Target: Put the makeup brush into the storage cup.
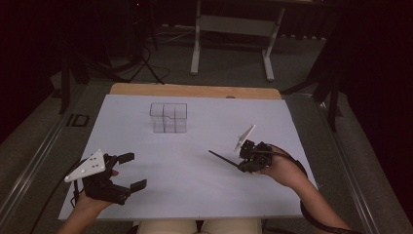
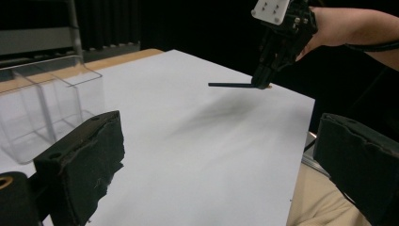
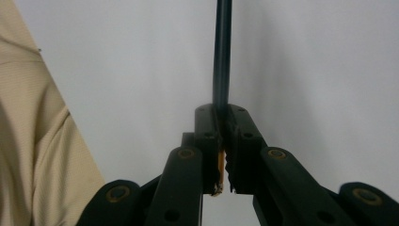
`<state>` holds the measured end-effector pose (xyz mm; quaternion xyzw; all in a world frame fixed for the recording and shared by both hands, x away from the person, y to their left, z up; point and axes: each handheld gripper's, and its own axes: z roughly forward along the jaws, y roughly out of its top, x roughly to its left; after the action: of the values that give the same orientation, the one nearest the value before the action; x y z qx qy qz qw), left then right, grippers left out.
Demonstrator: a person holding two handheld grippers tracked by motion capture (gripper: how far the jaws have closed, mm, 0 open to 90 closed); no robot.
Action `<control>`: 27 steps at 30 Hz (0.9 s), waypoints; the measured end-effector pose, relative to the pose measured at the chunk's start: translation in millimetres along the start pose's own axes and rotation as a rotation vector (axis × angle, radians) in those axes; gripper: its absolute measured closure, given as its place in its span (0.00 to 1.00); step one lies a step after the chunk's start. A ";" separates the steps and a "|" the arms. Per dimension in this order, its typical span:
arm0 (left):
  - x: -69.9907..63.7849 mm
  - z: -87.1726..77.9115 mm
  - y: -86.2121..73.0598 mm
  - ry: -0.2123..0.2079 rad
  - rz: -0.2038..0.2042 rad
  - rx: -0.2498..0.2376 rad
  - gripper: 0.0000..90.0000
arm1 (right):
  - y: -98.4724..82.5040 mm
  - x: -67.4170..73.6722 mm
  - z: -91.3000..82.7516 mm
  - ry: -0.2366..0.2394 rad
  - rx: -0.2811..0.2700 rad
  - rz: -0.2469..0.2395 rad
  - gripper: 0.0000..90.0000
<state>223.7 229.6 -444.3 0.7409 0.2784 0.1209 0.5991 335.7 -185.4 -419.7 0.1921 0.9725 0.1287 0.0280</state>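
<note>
Pencil: a thin dark stick (image 1: 223, 159) right of centre in the high view, pointing toward the upper left of the frame; in the left gripper view (image 2: 231, 85) it lies level above the white sheet, upper centre; in the right gripper view (image 3: 222, 52) it runs straight up the middle of the frame, with an orange-brown end showing between the clamping pads.

Right gripper: (image 1: 242, 166) at the right of the high view, held in the person's right hand (image 1: 282, 168); its fingers are closed tight on the pencil's near end. The left gripper view shows it at the upper right (image 2: 261, 84), tilted down toward the sheet. A pale plate rides on top of it.

Left gripper: (image 1: 132, 170) at the lower left of the high view, held in the left hand (image 1: 90, 199); its fingers (image 2: 89, 155) stand wide apart with nothing between them.

Clear box: a see-through divided container (image 1: 168, 117) in the upper middle of the high view, standing well apart from both grippers; at the left edge of the left gripper view (image 2: 47, 101).

White sheet: (image 1: 195, 180) covers most of the bench top.

Bench: a wooden edge (image 1: 195, 90) shows along the far side of the sheet.

Person: beige clothing (image 3: 33, 141) at the left of the right gripper view.

Floor: a pale metal frame stand (image 1: 234, 34) at the top of the high view.
</note>
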 end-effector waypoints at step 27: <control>-1.7 73.3 33.9 -0.206 0.068 0.130 0.04 | 26.7 31.1 -6.2 0.055 0.002 -0.171 0.93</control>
<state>269.0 164.2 -430.3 0.7957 0.1971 0.0462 0.5709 316.1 -151.1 -406.9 0.1047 0.9859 0.1301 0.0122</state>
